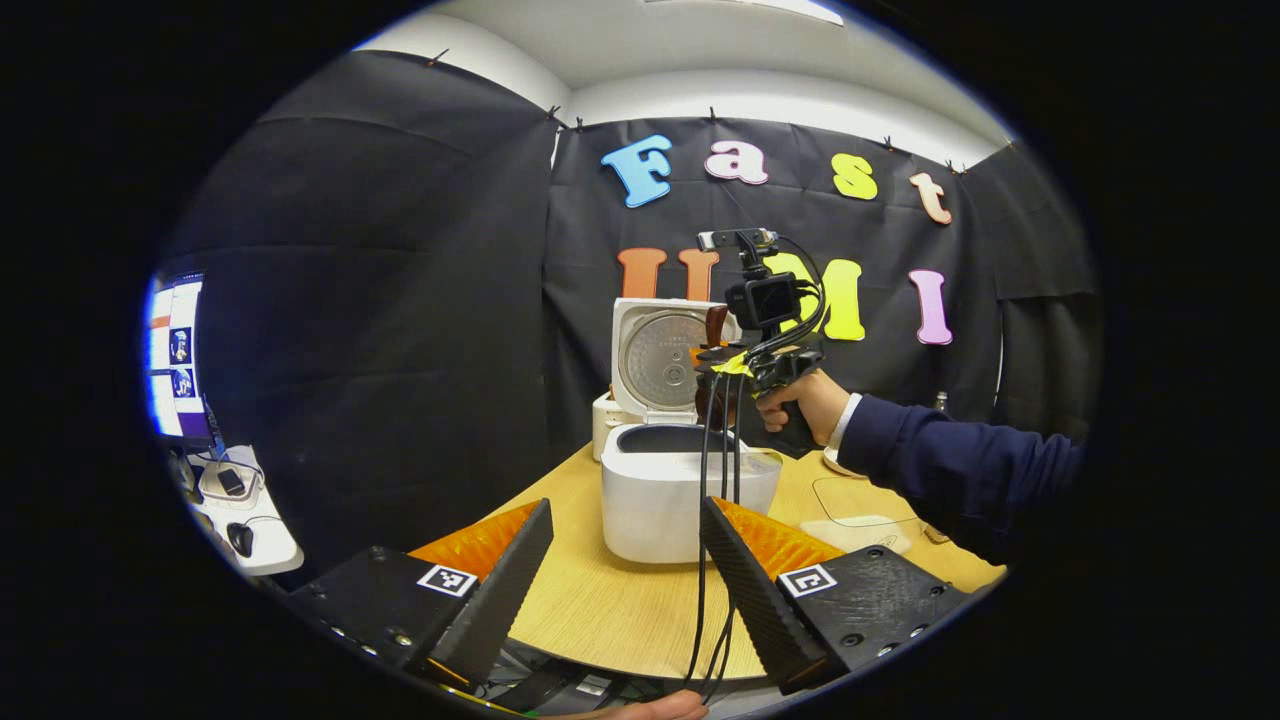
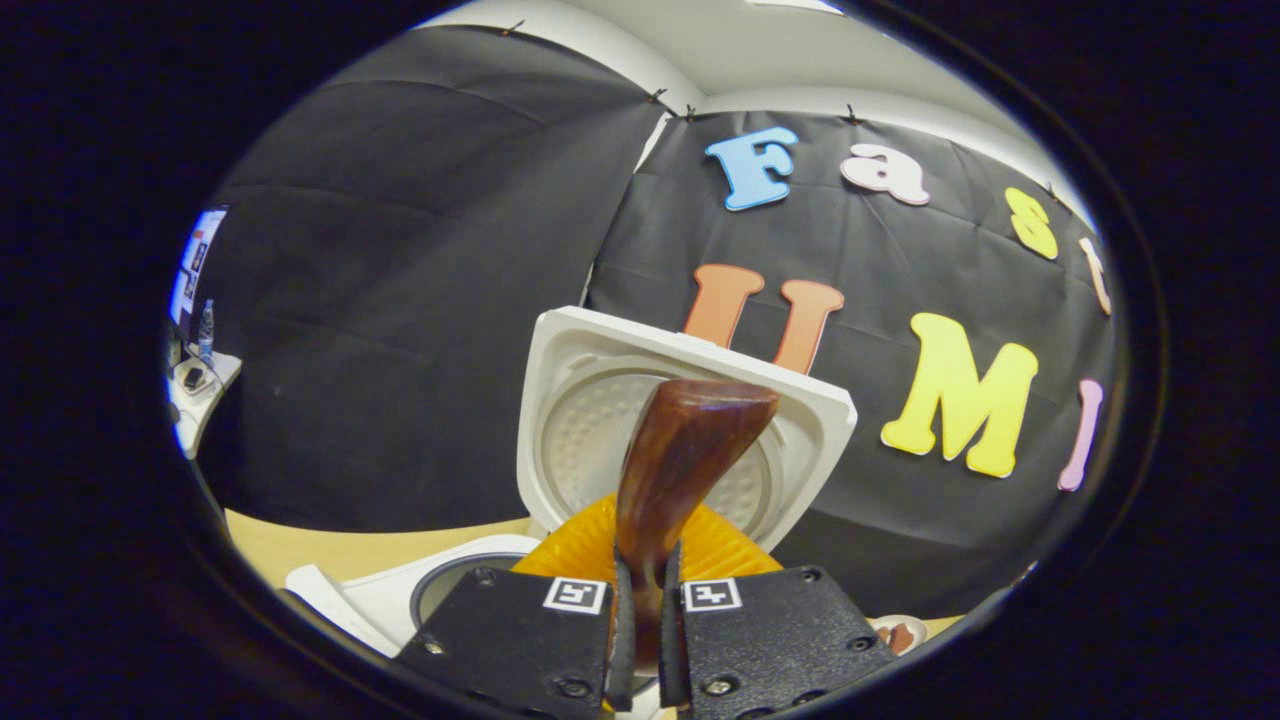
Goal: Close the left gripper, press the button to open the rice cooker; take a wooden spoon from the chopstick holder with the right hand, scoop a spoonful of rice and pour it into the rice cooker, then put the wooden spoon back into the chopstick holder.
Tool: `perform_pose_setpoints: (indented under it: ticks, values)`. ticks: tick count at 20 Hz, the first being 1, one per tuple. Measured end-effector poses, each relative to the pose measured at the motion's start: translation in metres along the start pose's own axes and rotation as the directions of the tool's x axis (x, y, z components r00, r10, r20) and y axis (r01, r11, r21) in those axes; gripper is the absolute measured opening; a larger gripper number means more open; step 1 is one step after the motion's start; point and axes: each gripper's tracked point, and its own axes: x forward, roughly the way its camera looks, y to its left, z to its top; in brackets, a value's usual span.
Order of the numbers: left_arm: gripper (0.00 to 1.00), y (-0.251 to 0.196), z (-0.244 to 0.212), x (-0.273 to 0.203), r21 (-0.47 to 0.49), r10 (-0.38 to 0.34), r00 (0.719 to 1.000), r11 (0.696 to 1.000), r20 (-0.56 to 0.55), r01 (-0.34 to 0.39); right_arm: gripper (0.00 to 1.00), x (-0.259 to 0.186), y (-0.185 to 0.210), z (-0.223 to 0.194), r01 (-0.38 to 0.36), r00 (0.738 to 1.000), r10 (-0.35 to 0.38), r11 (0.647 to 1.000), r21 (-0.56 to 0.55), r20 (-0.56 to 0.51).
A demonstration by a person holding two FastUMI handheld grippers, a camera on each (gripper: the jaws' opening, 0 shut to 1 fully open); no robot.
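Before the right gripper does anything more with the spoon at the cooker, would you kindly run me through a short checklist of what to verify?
1. Rice cooker lid raised: ok, it stands open behind the pot.
2. Right gripper holding the wooden spoon: ok, both fingers press on its handle.
3. Spoon over the rice cooker: ok, in the left gripper view it hangs above the open pot.
4. Rice on the spoon: cannot tell, its bowl face is not shown.
5. Left gripper out of the way: ok, open, empty and short of the cooker.
6. Cables off the pot: not ok, they hang across its front.
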Motion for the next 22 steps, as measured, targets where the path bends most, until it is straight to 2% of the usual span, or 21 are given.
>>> perform_pose_setpoints:
  ticks: [5, 13, 18, 22]
  values:
    - [0.94, -0.006, 0.007, 0.002, 0.01, -0.011, 1.0, 1.0, 0.015, 0.011, 0.15, -0.044, -0.032, 0.012, 0.034, 0.999, -0.035, 0.998, 0.055, 0.025]
    - [0.94, -0.054, 0.013, 0.017, 0.018, -0.09, 0.995, 0.996, 0.037, 0.089, 0.15, -0.162, -0.145, 0.011, 0.141, 0.988, -0.148, 0.977, 0.159, 0.035]
    - [0.94, -0.101, 0.016, 0.04, 0.033, -0.159, 0.986, 0.987, 0.054, 0.157, 0.16, -0.238, -0.223, -0.013, 0.259, 0.964, -0.265, 0.943, 0.207, 0.001]
    - [0.94, -0.135, 0.016, 0.064, 0.024, -0.193, 0.98, 0.981, 0.05, 0.192, 0.16, -0.296, -0.283, -0.039, 0.359, 0.932, -0.358, 0.895, 0.267, -0.051]
